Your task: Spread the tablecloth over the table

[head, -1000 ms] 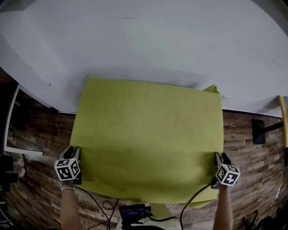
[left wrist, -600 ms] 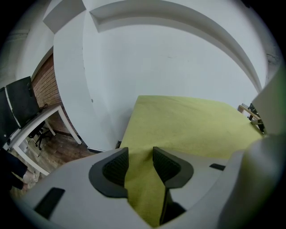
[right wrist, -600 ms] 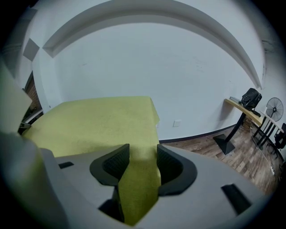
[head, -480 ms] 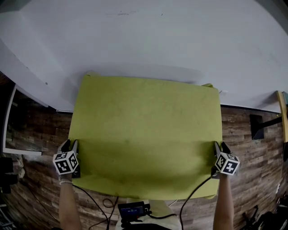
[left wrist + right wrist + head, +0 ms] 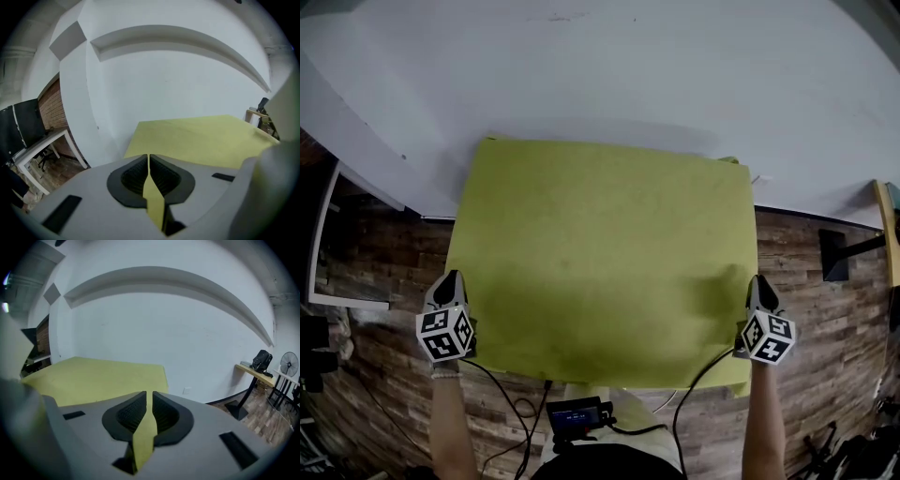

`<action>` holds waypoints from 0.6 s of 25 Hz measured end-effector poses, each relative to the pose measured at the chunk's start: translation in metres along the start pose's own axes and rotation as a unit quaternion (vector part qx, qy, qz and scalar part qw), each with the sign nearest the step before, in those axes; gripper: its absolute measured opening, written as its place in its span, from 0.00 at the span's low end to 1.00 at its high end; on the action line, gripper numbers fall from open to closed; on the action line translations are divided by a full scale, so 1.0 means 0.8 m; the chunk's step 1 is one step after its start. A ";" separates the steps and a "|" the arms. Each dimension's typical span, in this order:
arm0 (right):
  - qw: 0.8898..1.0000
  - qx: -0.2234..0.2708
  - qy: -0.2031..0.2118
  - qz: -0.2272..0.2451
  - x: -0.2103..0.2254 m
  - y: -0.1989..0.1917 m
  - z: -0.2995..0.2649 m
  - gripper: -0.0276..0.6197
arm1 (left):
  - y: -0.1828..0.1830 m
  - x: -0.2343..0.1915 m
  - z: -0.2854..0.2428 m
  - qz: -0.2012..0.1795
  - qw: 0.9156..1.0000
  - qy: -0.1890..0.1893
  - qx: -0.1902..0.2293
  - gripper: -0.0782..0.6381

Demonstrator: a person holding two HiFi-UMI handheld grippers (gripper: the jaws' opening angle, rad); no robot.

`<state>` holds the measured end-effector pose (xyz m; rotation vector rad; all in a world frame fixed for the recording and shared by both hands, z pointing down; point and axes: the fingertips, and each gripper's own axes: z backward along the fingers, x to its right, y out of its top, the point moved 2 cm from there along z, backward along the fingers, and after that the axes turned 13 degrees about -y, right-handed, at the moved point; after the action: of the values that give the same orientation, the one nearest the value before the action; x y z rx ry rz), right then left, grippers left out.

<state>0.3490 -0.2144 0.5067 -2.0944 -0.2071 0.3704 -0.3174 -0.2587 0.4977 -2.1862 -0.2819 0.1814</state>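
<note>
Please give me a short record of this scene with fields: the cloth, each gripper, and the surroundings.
cloth: yellow-green tablecloth, spread out flat in front of the person
left gripper: fingers have just been closing; shut on the tablecloth's near left edge
right gripper: fingers have just been closing; shut on the tablecloth's near right edge
surroundings: white wall behind, wood-plank floor at both sides

Tablecloth (image 5: 605, 253): matt yellow-green cloth, smooth weave. Floor (image 5: 830, 375): rough-grained wood planks. Wall (image 5: 628, 66): smooth matt white.
</note>
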 end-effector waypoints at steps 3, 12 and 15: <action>0.999 0.041 0.023 0.006 -0.018 0.028 0.028 0.12 | 0.030 0.039 0.021 -0.040 0.999 -0.019 0.032 0.14; 0.984 0.139 0.109 0.028 -0.074 0.092 0.136 0.11 | 0.090 0.169 0.097 -0.129 0.984 -0.063 0.110 0.14; 0.978 0.162 0.123 0.035 -0.080 0.102 0.174 0.11 | 0.102 0.215 0.119 -0.157 0.976 -0.086 0.123 0.14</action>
<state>0.2409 -0.1645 0.3805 -1.8070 0.0716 0.1690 -0.1624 -0.1857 0.3711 -1.8548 -0.6623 0.2155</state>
